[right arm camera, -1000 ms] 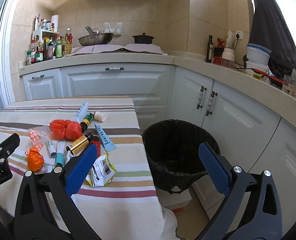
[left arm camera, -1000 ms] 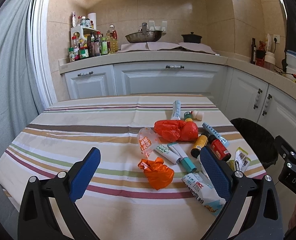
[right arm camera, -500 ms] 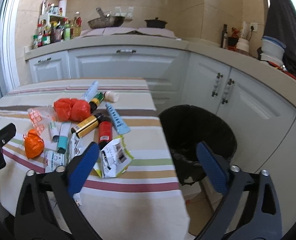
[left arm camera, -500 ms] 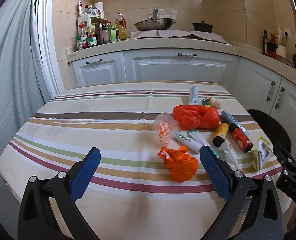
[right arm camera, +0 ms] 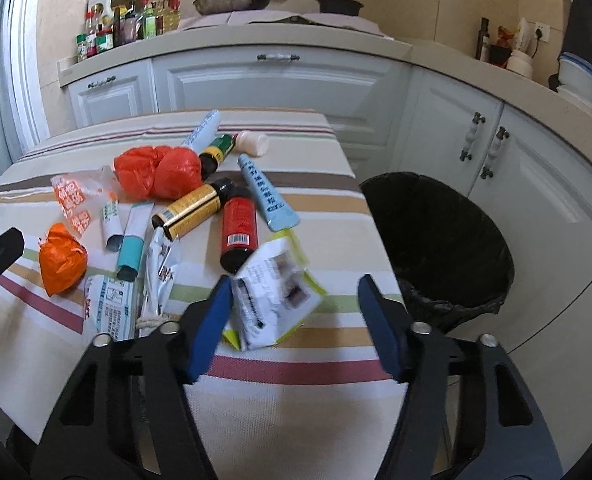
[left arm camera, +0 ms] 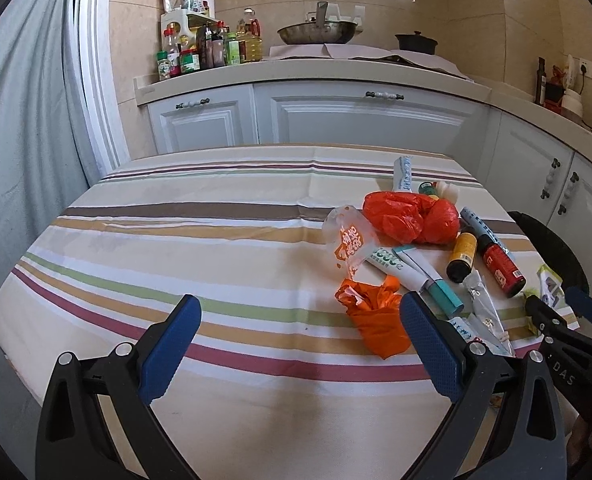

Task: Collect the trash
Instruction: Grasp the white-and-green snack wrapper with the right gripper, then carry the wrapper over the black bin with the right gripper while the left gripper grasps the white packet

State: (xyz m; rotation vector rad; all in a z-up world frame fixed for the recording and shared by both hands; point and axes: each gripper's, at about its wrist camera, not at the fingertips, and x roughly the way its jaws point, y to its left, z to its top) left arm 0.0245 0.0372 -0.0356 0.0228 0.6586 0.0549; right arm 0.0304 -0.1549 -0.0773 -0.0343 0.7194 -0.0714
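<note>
Jaws spread on both grippers, nothing held; the first pickup looks about to start.

Nearest the right gripper lies a crumpled white-and-yellow packet, its left edge just beside the left finger, so it seems the first target: the next move calls for lowering, centring the fingers around it and closing, then carrying it right to the black-lined trash bin standing beside the table. A red bottle touches the packet's far side and could be nudged. Beyond lie a yellow bottle, a blue tube and a red bag. The left gripper hovers over bare striped cloth, with an orange bag just beside its right finger.
</note>
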